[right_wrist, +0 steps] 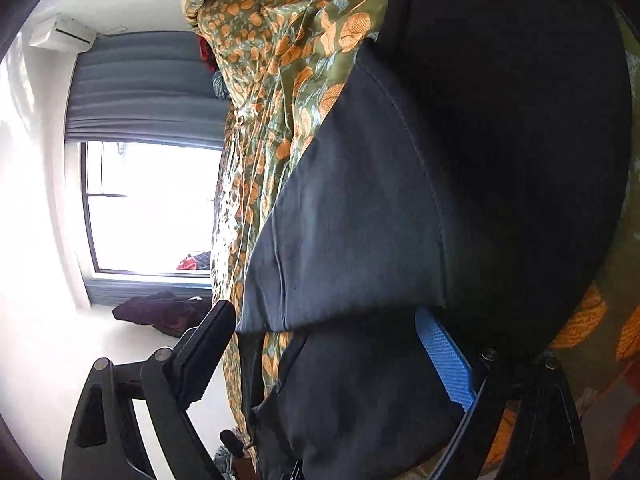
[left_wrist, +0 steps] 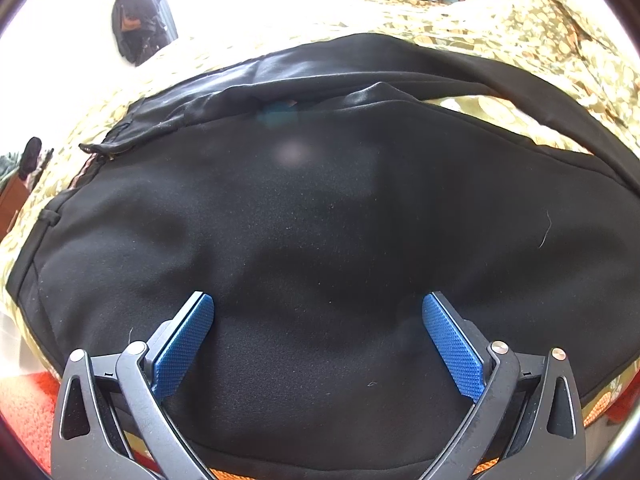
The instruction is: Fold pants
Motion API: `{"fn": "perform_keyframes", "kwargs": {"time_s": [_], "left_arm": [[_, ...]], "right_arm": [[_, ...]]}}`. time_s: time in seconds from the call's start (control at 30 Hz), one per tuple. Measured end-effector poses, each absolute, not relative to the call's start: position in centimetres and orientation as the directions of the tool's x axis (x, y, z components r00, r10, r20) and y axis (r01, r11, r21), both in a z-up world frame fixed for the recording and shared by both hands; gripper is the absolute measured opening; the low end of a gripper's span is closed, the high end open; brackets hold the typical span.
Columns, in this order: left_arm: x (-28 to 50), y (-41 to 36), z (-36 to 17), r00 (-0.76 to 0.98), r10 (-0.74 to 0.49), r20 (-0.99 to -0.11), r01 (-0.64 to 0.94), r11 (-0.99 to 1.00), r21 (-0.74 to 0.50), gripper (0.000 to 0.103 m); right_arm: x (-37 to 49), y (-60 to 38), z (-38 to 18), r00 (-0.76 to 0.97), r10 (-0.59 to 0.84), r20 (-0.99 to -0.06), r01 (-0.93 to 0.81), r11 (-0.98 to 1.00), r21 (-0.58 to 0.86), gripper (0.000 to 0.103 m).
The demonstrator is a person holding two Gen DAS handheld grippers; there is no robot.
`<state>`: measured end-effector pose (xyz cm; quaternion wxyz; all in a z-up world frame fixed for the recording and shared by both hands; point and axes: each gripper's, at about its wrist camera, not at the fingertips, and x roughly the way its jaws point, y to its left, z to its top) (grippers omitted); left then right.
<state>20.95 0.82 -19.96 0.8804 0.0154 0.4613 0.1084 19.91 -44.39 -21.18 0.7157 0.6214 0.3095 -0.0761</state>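
Black pants [left_wrist: 320, 208] lie spread on a bed with a green and orange floral cover [left_wrist: 520, 40]. In the left wrist view my left gripper [left_wrist: 318, 304] is open, its blue pads [left_wrist: 184, 344] wide apart just above the flat black cloth; the waistband with a pocket opening lies at the far left. In the right wrist view, which is rolled sideways, the pants [right_wrist: 500, 140] fill the right side with a folded hem edge [right_wrist: 344, 320] near the fingers. My right gripper [right_wrist: 324, 320] is open, with black cloth lying between its fingers.
The floral cover [right_wrist: 280, 60] is wrinkled beside the pants. A window [right_wrist: 152, 208] with grey curtains and an air conditioner [right_wrist: 64, 32] are on the wall. Dark clothes [right_wrist: 160, 314] lie on the floor. An orange-red mat [left_wrist: 24, 412] shows below the bed edge.
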Motion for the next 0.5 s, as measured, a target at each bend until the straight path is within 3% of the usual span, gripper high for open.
{"fn": "perform_keyframes", "kwargs": {"time_s": [0.03,0.1,0.13,0.27,0.37,0.5], "left_arm": [[20.9,0.8,-19.9,0.550,0.205,-0.809,-0.177,0.976,0.127,0.102],[21.0,0.8,-19.8,0.543,0.206,-0.814,-0.180,0.976,0.127,0.102],[21.2,1.1,-19.5,0.532,0.203,-0.822,-0.182,0.975,0.123,0.102],[22.6,2.5,-15.9,0.522,0.102,-0.847,-0.172,0.985,0.013,0.102],[25.5,4.5,-12.3,0.577,-0.013,-0.817,-0.182,0.973,-0.144,0.102],[32.7,7.2,-10.2,0.568,-0.256,-0.782,-0.159,0.898,-0.410,0.102]], "right_arm": [[20.0,-44.9,-21.2,0.795,0.234,-0.559,0.519,0.213,0.827,0.076],[20.4,-45.5,-21.0,0.764,0.176,-0.620,0.569,0.268,0.777,0.043],[20.8,-45.8,-20.7,0.743,0.149,-0.652,0.584,0.333,0.741,0.005],[20.5,-46.2,-17.4,0.763,0.130,-0.633,0.500,0.500,0.707,0.004],[19.8,-45.3,-11.9,0.816,0.198,-0.543,0.320,0.627,0.711,0.004],[17.5,-43.8,-5.6,0.844,0.309,-0.439,0.090,0.725,0.683,0.004]]}}
